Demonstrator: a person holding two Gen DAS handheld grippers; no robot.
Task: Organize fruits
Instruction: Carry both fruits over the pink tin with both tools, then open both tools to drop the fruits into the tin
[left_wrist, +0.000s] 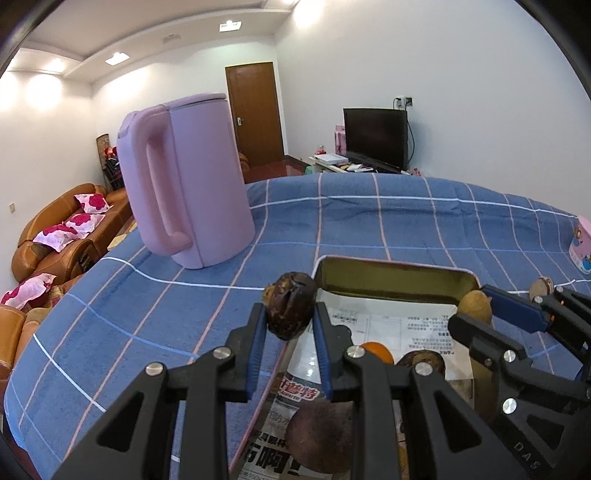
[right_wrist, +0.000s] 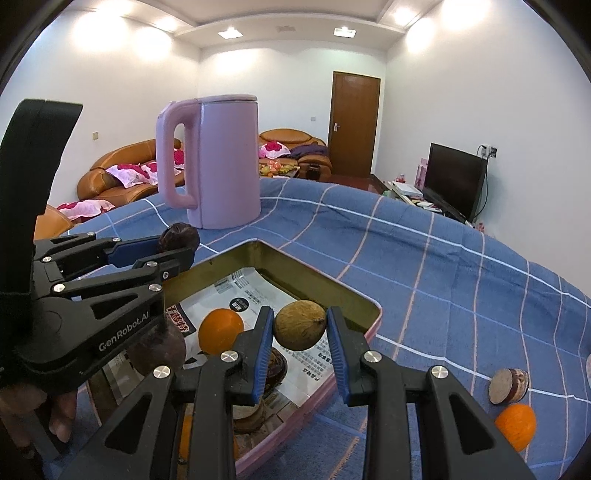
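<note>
My left gripper (left_wrist: 290, 320) is shut on a dark brown wrinkled fruit (left_wrist: 290, 309), held above the near left rim of a gold-walled tin tray (left_wrist: 391, 275). The right gripper (right_wrist: 300, 329) is shut on a tan round fruit (right_wrist: 300, 325) over the same tray (right_wrist: 314, 282). Inside the tray, on printed paper, lie an orange (right_wrist: 221, 330), a dark purple fruit (left_wrist: 319, 435) and a brown fruit (left_wrist: 423, 363). In the right wrist view the left gripper (right_wrist: 177, 246) shows at left with its dark fruit (right_wrist: 180, 236). In the left wrist view the right gripper (left_wrist: 476, 308) shows at right.
A pink kettle (left_wrist: 192, 181) stands on the blue checked cloth (left_wrist: 369, 221) beyond the tray. A halved brown fruit (right_wrist: 508, 384) and an orange (right_wrist: 516, 424) lie on the cloth to the right. A pink cup (left_wrist: 581, 243) is at the far right edge.
</note>
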